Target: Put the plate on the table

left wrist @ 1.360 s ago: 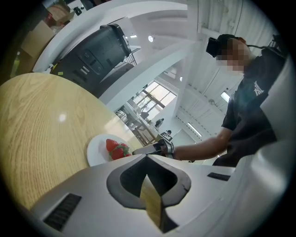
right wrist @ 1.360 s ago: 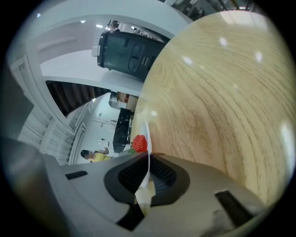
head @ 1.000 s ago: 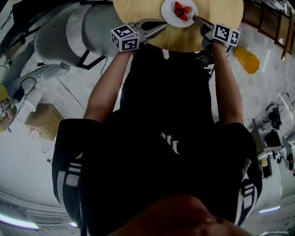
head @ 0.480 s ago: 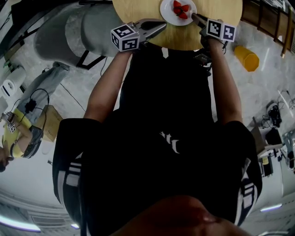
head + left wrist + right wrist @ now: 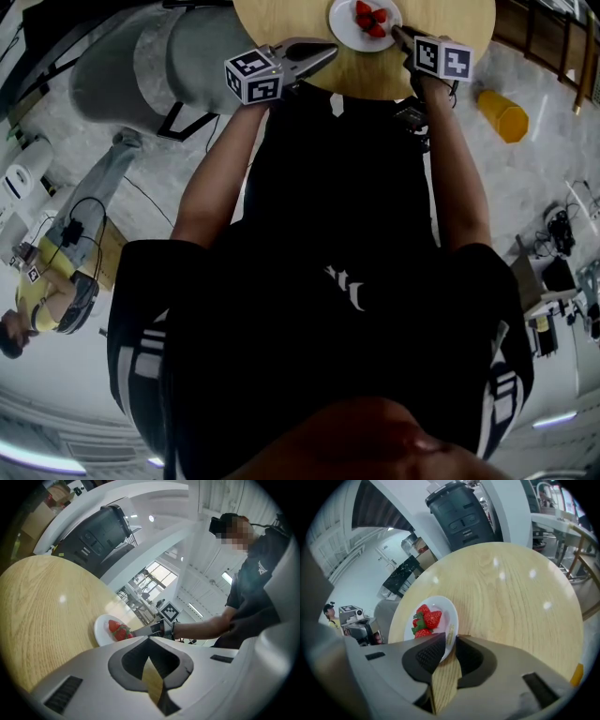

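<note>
A white plate (image 5: 351,28) with a few strawberries (image 5: 369,19) rests at the near side of the round wooden table (image 5: 281,21). My right gripper (image 5: 398,36) is shut on the plate's right rim. In the right gripper view the plate's rim (image 5: 449,616) runs between the closed jaws of that gripper (image 5: 451,640), with the strawberries (image 5: 426,619) just beyond. My left gripper (image 5: 328,53) hovers shut and empty over the table's near edge, left of the plate. The left gripper view shows its meeting tips (image 5: 149,641), the plate (image 5: 101,630) and the right gripper's marker cube (image 5: 169,613).
A grey upholstered seat (image 5: 159,66) stands left of the table. An orange container (image 5: 502,120) lies on the floor at the right. A person (image 5: 56,272) stands at the far left by a cardboard box. A black machine (image 5: 461,510) stands beyond the table.
My right gripper has shifted slightly left and toward the table with the plate's rim in it. A person has walked into view at the left. The left gripper has stayed put.
</note>
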